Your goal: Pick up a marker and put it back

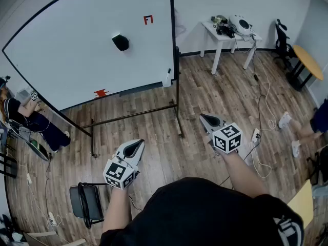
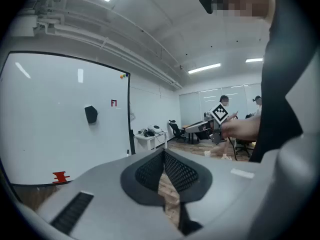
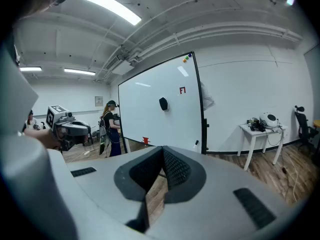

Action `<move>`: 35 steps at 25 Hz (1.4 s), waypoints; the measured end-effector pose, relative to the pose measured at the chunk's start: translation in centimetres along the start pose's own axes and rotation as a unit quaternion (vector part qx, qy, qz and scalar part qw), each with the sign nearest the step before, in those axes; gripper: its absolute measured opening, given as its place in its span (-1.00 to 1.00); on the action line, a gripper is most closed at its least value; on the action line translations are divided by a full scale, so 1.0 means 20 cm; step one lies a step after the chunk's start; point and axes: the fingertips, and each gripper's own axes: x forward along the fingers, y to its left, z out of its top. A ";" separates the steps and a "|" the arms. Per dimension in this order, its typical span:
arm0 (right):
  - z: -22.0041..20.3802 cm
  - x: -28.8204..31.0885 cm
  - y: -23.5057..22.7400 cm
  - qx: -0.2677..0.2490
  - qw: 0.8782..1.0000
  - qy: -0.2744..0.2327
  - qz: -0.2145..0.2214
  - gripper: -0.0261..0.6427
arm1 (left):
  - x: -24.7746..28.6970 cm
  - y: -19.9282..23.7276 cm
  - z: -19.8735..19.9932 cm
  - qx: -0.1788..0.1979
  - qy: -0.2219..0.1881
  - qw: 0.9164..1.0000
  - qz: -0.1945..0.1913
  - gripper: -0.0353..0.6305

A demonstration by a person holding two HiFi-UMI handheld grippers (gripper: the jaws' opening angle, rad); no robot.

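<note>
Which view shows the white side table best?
Head view: the white side table shows from above, top and legs together. In the right gripper view the table is smaller and side-on; in the left gripper view the table is tiny and distant.

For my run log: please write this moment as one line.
left grey gripper: shut, empty | right grey gripper: shut, empty | large white whiteboard: ahead, untouched

- The wood-plank floor carries the whiteboard frame at eleven o'clock, a black chair at eight, and white cables trailing at three.
- A white table at one o'clock bears a white device and dark gear.
</note>
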 end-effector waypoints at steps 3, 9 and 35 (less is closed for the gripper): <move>0.02 0.03 0.02 0.000 1.000 -0.001 0.001 -0.94 | -0.01 0.02 -0.01 0.012 0.008 1.000 -0.002 -0.85; 0.10 0.06 0.05 0.001 1.000 -0.014 -0.011 -0.94 | -0.03 0.07 -0.01 0.008 0.004 1.000 -0.007 -0.85; 0.12 0.43 -0.35 0.020 0.999 0.007 -0.030 -0.94 | 0.32 0.45 0.02 -0.017 0.003 0.999 0.029 -0.85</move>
